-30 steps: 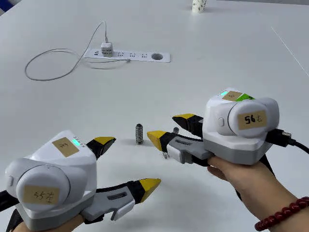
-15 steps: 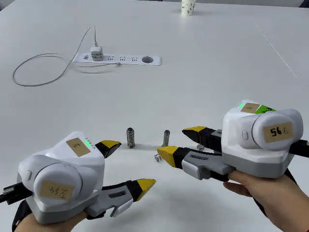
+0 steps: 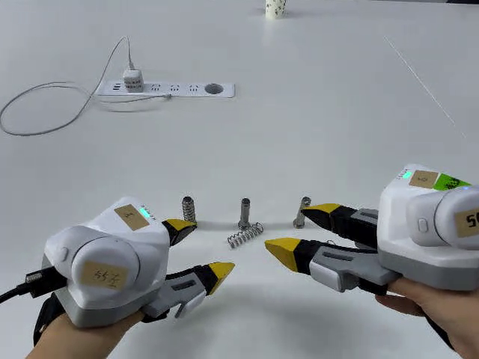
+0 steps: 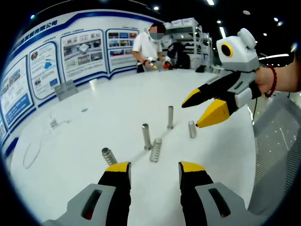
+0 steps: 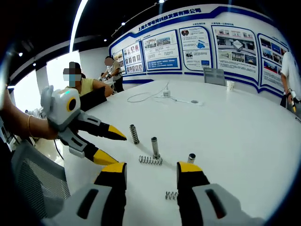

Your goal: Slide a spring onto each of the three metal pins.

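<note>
Three pins are seen standing in a row on the white counter [image 3: 337, 112], just ahead of both tongs. The first pin [image 3: 187, 200], just beyond the upper tip of the left tongs [image 3: 202, 247], is already ringed by a spring [image 3: 189, 213]. The middle pin [image 3: 245, 212] is bare and stands level with the gap between the two tongs. A loose spring [image 3: 245, 235] is laid flat at its foot, on the side nearer the tongs. The third pin [image 3: 302, 212], also bare, is found just beside the upper tip of the right tongs [image 3: 299, 228].

In the right gripper view a short spring [image 5: 171, 194] is seen lying on the counter between the jaws of the right tongs, gripped by neither. Well beyond the pins, a power strip [image 3: 165, 90] with a charger [image 3: 133, 77] and a looped cable [image 3: 37, 120] is laid out, and a paper cup [image 3: 275, 7] is placed farther off.

Each pair of tongs is held low over the counter by a hand, left hand [image 3: 82, 336] and right hand [image 3: 434, 307], with the tips angled inward toward the pins. The jaws of both are parted wide and nothing is gripped.
</note>
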The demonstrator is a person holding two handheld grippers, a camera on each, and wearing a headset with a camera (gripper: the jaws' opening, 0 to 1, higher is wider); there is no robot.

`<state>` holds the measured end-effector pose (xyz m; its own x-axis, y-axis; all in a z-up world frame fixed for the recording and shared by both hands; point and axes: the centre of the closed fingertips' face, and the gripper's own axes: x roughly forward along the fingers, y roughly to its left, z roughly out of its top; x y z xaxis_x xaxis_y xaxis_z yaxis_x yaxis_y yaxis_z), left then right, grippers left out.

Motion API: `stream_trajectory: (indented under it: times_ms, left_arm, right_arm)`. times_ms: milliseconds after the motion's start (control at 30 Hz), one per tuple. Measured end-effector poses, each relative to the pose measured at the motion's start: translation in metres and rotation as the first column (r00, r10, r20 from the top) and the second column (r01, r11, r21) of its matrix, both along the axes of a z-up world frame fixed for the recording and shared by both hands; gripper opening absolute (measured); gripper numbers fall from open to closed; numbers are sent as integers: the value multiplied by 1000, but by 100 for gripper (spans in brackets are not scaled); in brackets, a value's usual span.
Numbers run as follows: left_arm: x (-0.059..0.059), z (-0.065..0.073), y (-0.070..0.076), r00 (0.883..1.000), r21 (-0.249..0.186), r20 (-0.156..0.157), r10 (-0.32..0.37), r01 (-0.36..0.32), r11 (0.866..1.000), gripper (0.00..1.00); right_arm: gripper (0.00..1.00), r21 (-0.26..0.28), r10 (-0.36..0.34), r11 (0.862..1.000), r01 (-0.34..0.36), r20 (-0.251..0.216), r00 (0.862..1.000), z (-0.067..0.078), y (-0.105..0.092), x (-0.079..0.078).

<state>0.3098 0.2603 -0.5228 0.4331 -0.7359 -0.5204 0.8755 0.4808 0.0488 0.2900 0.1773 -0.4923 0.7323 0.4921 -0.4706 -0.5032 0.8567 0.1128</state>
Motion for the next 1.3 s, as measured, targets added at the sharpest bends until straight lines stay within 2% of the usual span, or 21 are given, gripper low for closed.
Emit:
stream_trajectory:
  times_ms: [200, 567, 833, 900, 1167, 1300]
  left_arm:
    - [5, -7, -5, 1000, 9, -18, -8, 8, 1000, 37]
    - [11, -21, -22, 998, 7, -61, -28, 28, 1000, 30]
    - [17, -30, -29, 996, 17, -82, -32, 33, 999, 26]
    - [18, -34, -29, 996, 41, -86, -31, 34, 999, 25]
    - [21, -40, -30, 995, 72, -94, -38, 45, 996, 18]
    - [21, -40, -31, 994, 57, -106, -41, 47, 997, 18]
  right_arm:
    - [44, -27, 1, 1000, -2, -15, 1000, -8, -11, -9]
    - [46, -8, -20, 1000, 20, -48, 999, -18, -21, -17]
    - [47, 12, -13, 1000, 13, -45, 999, -17, -21, -17]
    - [47, 16, -17, 1000, 17, -46, 999, -17, -21, -17]
    - [47, 21, -40, 999, 41, -58, 998, -20, -26, -17]
    - [47, 18, -43, 999, 44, -58, 997, -19, -27, -16]
